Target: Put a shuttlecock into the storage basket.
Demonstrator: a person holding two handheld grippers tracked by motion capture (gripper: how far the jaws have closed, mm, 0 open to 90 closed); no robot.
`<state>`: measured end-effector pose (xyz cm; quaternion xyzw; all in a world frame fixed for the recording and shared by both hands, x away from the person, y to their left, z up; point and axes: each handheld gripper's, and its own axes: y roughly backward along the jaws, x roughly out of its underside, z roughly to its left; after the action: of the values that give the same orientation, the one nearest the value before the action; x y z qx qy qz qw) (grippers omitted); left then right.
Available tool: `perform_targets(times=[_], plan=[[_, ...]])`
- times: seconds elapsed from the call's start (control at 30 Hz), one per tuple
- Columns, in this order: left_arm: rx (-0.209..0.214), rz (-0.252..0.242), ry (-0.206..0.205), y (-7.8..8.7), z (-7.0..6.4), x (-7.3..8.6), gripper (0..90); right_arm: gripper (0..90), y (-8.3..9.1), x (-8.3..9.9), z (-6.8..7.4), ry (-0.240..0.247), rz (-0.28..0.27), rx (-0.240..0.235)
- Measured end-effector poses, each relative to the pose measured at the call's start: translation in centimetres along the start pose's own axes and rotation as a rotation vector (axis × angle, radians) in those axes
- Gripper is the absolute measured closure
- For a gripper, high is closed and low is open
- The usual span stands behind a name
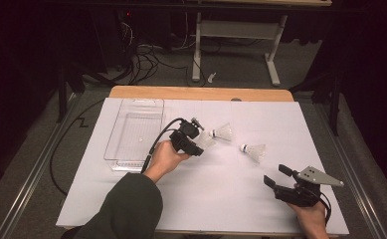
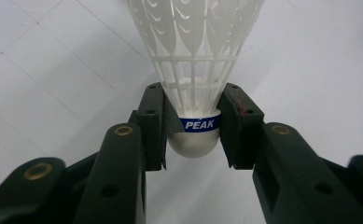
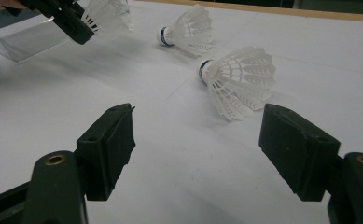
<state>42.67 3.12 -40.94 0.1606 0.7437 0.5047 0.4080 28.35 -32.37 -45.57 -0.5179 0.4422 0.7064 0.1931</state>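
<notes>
shuttlecock clamped at its cork

shuttlecock (image 2: 194, 70) pinched between left gripper (image 2: 193, 130) fingers (image 2: 153, 123) at the blue-banded cork, skirt pointing away, just above white worktop (image 1: 221, 189). right gripper (image 3: 195, 140) fingers spread wide, holding nothing, second shuttlecock (image 3: 237, 79) lying just beyond them. third shuttlecock (image 3: 186, 30) farther off. clear tray (image 1: 134, 132) beside left hand (image 1: 163, 158).

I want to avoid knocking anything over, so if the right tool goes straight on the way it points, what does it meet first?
Most likely the nearer shuttlecock, lying on its side ahead of the open right tool, slightly right of centre. The white table before it looks free; depth is hard to judge.
</notes>
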Motion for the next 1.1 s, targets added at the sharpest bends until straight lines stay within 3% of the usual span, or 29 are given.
perform_targets(times=[0.57,1.1], plan=[[0.022,-0.022,0.022,1.1,0.5,0.5,65.0,27.0,0.0,0.0,0.0,0.000,-0.001,0.001],[0.011,-0.041,0.024,2.3,0.4,0.8,65.0,27.0,0.1,0.0,0.0,0.003,-0.003,-0.001]])
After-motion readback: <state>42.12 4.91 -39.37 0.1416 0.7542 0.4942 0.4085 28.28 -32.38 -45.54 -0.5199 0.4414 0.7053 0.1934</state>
